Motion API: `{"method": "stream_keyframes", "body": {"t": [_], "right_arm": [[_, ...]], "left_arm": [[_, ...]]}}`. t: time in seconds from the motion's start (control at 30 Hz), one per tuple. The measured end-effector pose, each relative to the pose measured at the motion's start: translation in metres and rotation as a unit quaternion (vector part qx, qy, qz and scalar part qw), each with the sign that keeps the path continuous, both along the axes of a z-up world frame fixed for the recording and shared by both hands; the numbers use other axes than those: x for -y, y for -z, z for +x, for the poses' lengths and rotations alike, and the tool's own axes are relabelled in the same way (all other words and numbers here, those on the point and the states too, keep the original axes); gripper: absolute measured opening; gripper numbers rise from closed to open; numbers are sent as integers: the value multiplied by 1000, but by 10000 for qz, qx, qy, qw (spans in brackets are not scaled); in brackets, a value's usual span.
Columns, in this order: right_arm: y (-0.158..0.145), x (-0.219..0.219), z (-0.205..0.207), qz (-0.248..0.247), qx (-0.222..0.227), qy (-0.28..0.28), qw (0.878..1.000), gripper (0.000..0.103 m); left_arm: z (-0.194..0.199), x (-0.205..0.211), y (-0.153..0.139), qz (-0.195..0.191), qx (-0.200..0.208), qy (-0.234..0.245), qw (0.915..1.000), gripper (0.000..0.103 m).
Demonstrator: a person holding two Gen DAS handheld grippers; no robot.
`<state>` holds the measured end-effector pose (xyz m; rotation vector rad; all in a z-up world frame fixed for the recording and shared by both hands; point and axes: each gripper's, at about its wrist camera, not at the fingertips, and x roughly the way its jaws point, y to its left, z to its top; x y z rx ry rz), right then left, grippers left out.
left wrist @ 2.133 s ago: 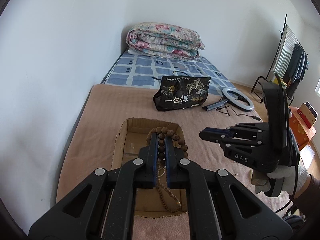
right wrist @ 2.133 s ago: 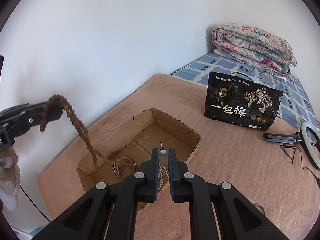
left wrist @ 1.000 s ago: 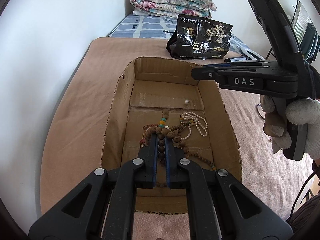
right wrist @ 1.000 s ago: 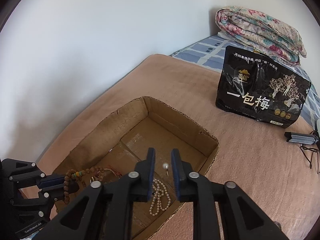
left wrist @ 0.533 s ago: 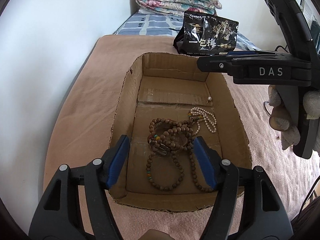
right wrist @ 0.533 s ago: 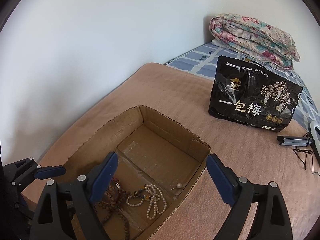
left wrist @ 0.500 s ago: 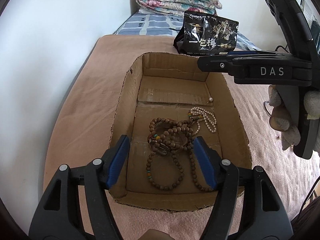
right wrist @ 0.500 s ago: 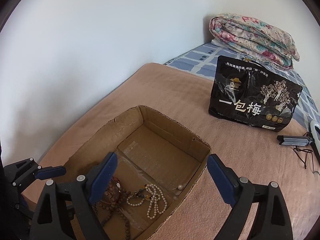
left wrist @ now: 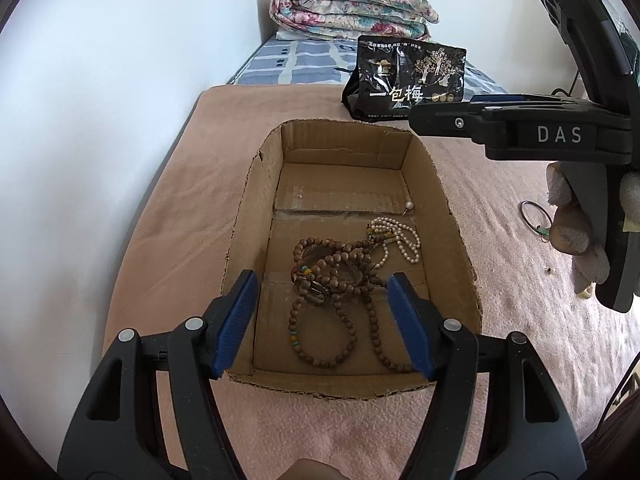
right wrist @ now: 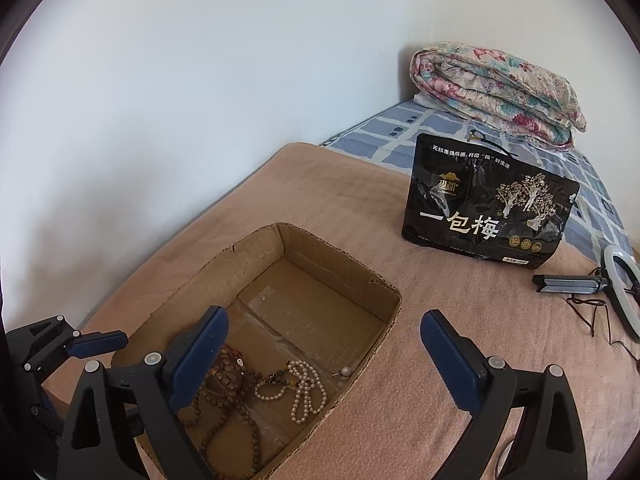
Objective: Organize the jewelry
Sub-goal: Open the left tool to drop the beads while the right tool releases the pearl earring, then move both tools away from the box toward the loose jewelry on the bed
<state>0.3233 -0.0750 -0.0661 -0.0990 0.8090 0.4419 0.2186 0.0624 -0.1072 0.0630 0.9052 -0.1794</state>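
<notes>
An open cardboard box [left wrist: 244,208] [right wrist: 256,244] lies on a tan blanket. Inside lie a brown wooden bead necklace [left wrist: 336,276] [right wrist: 224,408], a white pearl strand [left wrist: 400,236] [right wrist: 306,388] and a single pearl earring [left wrist: 409,206] [right wrist: 346,371]. My left gripper [left wrist: 324,320] is open and empty above the box's near end. My right gripper [right wrist: 324,356] is open and empty over the box's right rim; it also shows in the left wrist view [left wrist: 516,128]. A thin metal bangle [left wrist: 536,216] lies on the blanket right of the box.
A black snack bag [left wrist: 408,76] [right wrist: 488,208] stands behind the box. A folded floral quilt [left wrist: 352,8] [right wrist: 496,84] lies on the blue checked sheet at the back. A ring light with tripod and cable [right wrist: 592,288] lies at the right. A white wall runs along the left.
My left gripper has opened and dropped the wooden bead necklace into the box. My right gripper has opened and released the pearl earring there. Both have pulled back slightly.
</notes>
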Motion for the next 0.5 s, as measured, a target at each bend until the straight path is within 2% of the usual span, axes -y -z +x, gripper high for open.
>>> {"method": "stream_keyframes", "body": {"t": [0.2, 0.5], "right_arm": [[-14, 25, -21, -25, 200, 154, 9997, 99], [-32, 84, -62, -142, 472, 387, 9980, 101]], "left_arm": [[-14, 14, -12, -24, 150, 147, 9998, 69], [-30, 47, -21, -292, 334, 405, 9982, 69]]}}
